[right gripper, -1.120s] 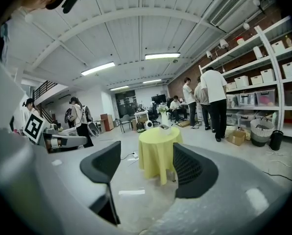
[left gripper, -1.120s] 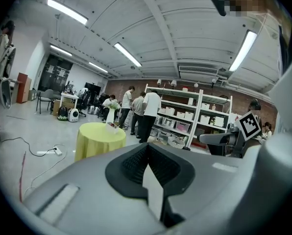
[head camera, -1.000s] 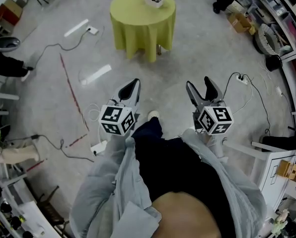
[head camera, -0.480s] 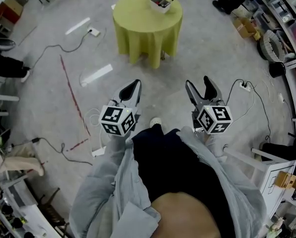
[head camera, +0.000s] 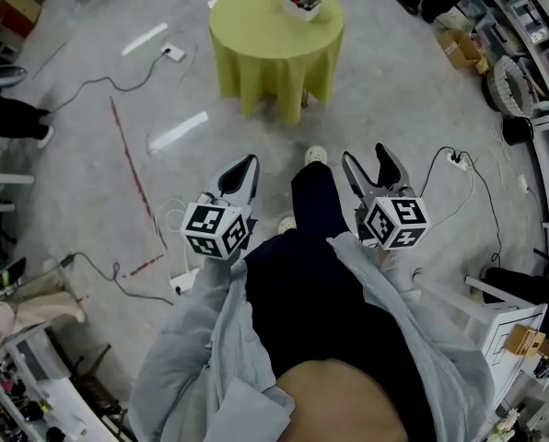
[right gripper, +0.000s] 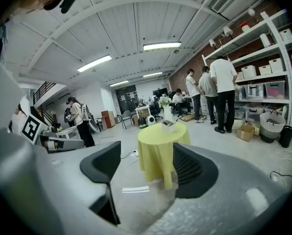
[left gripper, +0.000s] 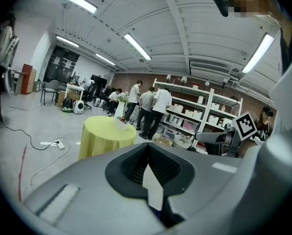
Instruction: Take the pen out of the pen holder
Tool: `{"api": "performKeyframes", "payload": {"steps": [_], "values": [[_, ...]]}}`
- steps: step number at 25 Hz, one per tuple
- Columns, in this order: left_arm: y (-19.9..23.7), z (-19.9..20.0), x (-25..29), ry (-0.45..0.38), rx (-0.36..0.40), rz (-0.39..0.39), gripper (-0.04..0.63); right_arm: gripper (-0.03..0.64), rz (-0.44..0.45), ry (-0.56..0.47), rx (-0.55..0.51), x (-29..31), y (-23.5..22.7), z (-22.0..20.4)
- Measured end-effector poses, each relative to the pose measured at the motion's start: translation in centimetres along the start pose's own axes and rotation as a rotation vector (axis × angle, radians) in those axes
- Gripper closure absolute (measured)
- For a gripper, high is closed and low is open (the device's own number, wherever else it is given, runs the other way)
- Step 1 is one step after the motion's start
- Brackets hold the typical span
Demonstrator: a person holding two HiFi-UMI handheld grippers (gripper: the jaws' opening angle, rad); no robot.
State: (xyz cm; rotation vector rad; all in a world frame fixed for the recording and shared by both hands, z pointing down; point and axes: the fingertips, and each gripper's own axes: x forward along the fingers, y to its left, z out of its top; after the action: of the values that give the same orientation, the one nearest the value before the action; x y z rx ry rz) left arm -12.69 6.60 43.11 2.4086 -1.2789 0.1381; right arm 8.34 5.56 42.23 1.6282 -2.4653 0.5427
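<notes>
Right gripper spread wide and empty, left gripper pressed together on nothing. You're on the approach: the pen holder sits on the yellow table, well ahead, the pen too small to make out. Next, close in and line up on the pen.

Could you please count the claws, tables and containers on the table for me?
Grey two-jaw claws: 2, the left claw and the right claw
Round table under yellow-green cloth: 1
White rectangular container on it: 1
Total: 4
</notes>
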Motion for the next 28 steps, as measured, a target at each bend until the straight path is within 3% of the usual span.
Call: {"api": "performKeyframes", "payload": {"steps": [10, 28], "values": [[2.2, 3.5, 4.7, -0.009, 0.022, 0.008, 0.578, 0.287, 0.042, -0.014, 0.002, 5.4, -1.9, 3.4], [8.3, 12.6, 18.4, -0.056, 0.018, 0.081, 0.578, 0.287, 0.122, 0.015, -0.027, 20.0, -9.7, 11.7]]}}
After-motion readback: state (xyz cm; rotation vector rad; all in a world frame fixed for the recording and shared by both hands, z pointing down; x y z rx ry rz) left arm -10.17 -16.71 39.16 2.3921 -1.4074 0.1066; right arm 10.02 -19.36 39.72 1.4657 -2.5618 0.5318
